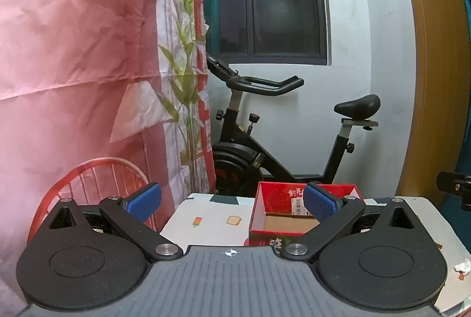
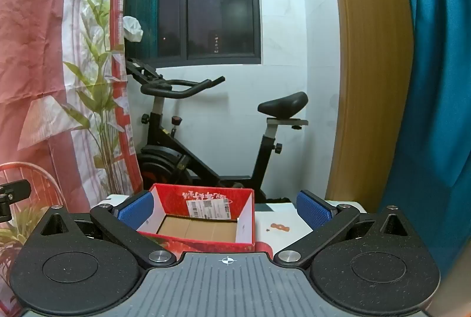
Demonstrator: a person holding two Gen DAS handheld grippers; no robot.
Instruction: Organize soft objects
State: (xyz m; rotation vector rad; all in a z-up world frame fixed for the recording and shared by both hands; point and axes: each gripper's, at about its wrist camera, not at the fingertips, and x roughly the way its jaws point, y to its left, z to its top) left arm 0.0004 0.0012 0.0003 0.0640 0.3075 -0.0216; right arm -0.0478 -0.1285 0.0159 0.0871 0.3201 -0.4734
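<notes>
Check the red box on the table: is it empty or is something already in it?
Empty, as far as visible. The red box stands open-topped, and only its bare cardboard floor and a label show in both wrist views.

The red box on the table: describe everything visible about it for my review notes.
The red box is an open-topped cardboard carton, red outside with white printed characters on its inner back wall and a white shipping label stuck there. Its inner side walls look white and its floor is plain brown cardboard. Nothing shows inside it. It stands upright on the table, on a light patterned cover. Nothing grips it: from the right wrist view it sits ahead between the open fingers, untouched.
</notes>
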